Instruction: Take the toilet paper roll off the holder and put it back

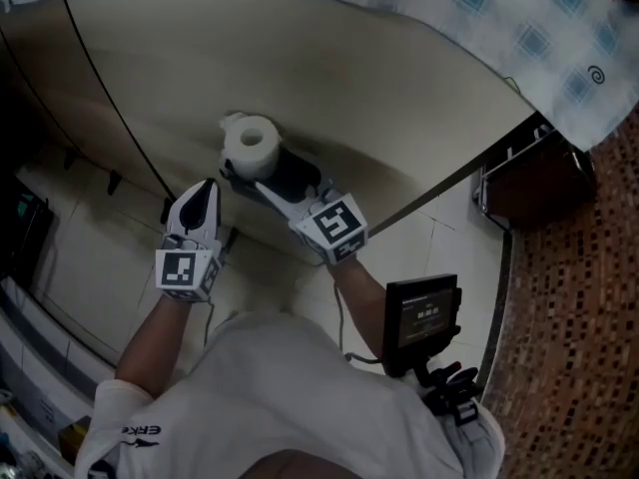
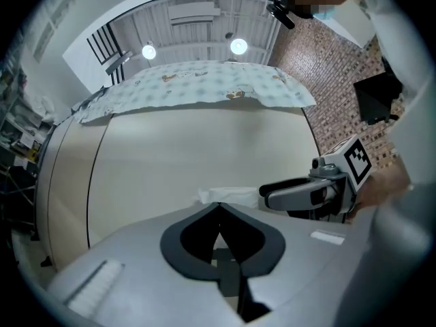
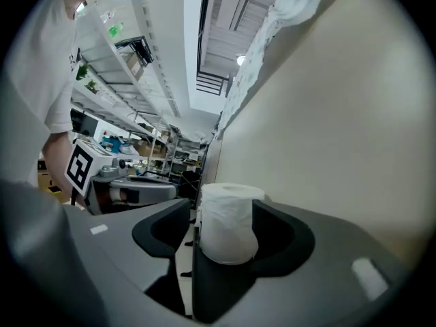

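Observation:
The white toilet paper roll (image 1: pixel 250 142) sits against the beige wall panel (image 1: pixel 399 78), with a pale part of the holder (image 1: pixel 232 123) showing at its far edge. My right gripper (image 1: pixel 244 171) reaches up to it. In the right gripper view the roll (image 3: pixel 228 223) stands between the jaws of the right gripper (image 3: pixel 226 213), which stand apart around it, a thin gap on the left side. My left gripper (image 1: pixel 207 190) hovers just left of the roll, shut and empty. In the left gripper view its tips (image 2: pixel 218 207) meet, with the roll (image 2: pixel 228 196) behind them and the right gripper (image 2: pixel 293 195) beside.
A patterned cloth (image 1: pixel 519 28) hangs over the top of the panel. A dark metal rack (image 1: pixel 529 183) stands to the right on the mosaic floor (image 1: pixel 579 317). A small screen device (image 1: pixel 421 317) hangs at the person's waist. Shelving (image 1: pixel 20 238) lies at the left.

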Demonstrator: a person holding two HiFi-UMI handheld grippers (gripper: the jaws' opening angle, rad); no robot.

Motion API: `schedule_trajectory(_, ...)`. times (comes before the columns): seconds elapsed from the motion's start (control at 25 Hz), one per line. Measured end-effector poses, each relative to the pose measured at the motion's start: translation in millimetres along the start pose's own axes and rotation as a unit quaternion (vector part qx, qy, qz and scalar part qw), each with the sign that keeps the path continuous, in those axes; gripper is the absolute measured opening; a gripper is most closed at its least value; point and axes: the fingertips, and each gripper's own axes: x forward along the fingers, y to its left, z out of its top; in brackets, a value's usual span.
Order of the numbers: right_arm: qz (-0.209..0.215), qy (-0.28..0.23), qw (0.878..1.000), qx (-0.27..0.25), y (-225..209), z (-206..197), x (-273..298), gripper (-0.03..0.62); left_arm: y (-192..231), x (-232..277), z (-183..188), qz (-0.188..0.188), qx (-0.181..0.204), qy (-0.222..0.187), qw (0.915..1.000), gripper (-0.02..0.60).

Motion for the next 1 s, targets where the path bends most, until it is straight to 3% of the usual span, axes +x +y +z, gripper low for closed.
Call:
schedule_trajectory(0.24,-0.013,0.023,1.0,-0.006,-9,-3,17,0.374,12,3,-7,-0.012,-0.001,0.005,0.9999,0.003)
schedule_trajectory(0.72,-0.028,0.071,0.997,-0.018,-14,-5,39,0.474,26,9,-12,-0.034,-0.011,0.006,0.9994,0.003)
schedule_trajectory(1.0,-0.046,0.114,0.992,-0.009,-15,-23,56,0.476,34,7,-15,-0.039,-0.017,0.008,0.9991,0.003)
